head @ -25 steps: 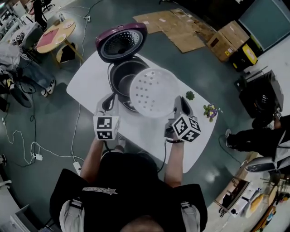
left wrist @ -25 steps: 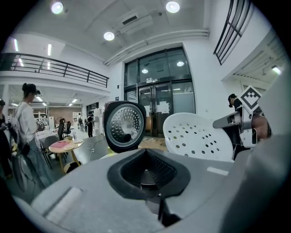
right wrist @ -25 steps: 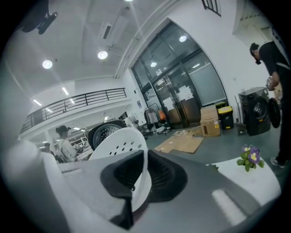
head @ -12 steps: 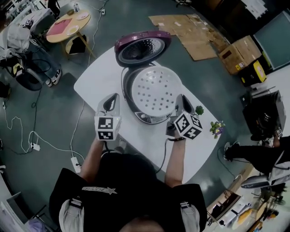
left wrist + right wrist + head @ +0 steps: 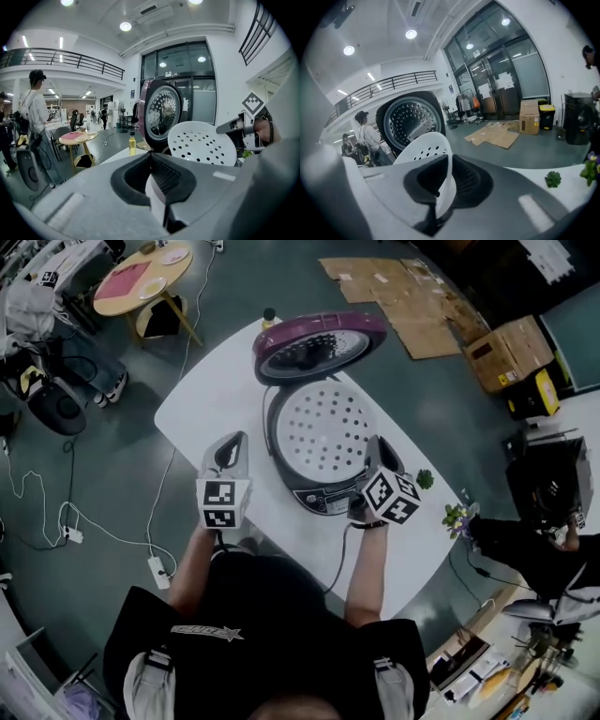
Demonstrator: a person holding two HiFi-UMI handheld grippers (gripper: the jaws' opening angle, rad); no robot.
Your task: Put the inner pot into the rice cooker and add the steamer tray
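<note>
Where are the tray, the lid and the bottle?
tray (image 5: 328,432), head view, perforated middle.
lid (image 5: 317,345), head view, inner face.
bottle (image 5: 132,145), left gripper view, yellow body.

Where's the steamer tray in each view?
Head view: tray at centre, over the cooker.
Left gripper view: tray right of centre, right of the lid.
Right gripper view: tray left of centre, in front of the lid.
Shared landmark: the open lid, in all three.

I'm counting: one rice cooker (image 5: 323,495), one steamer tray (image 5: 325,427), two grippers – left gripper (image 5: 232,442), right gripper (image 5: 380,448); one bottle (image 5: 269,317), two plants (image 5: 425,479), one white table (image 5: 206,409), one round table (image 5: 122,287).
</note>
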